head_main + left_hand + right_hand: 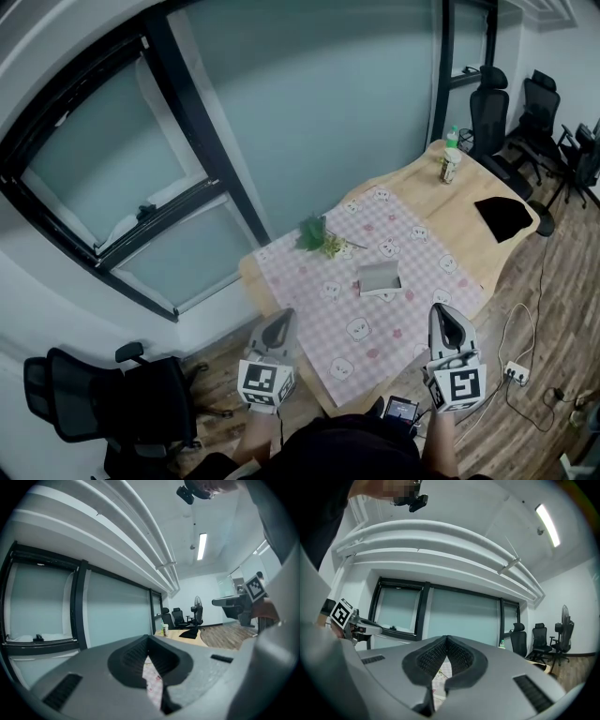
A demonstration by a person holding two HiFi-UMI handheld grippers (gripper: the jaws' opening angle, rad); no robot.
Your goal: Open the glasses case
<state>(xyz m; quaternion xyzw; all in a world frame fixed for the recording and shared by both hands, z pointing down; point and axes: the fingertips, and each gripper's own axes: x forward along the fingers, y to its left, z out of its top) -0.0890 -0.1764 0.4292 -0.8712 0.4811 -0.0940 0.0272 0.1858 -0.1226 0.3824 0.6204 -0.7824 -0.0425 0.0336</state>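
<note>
The grey glasses case (380,278) lies in the middle of the pink checked cloth (352,323) on the wooden table (417,192); its lid looks raised, though it is small in the head view. My left gripper (280,319) and right gripper (445,313) hover at the table's near edge, both well short of the case, pointing level. Each is shut with nothing held. In the left gripper view the left gripper (149,639) has its tips together, and the right gripper (236,606) shows to its side. The right gripper (446,639) also has its tips together.
A green sprig (319,236) lies on the cloth's far side. A bottle (451,164) and a black object (504,217) sit at the table's far end. Office chairs (530,112) stand beyond, another chair (112,403) at lower left. A power strip (516,372) lies on the floor.
</note>
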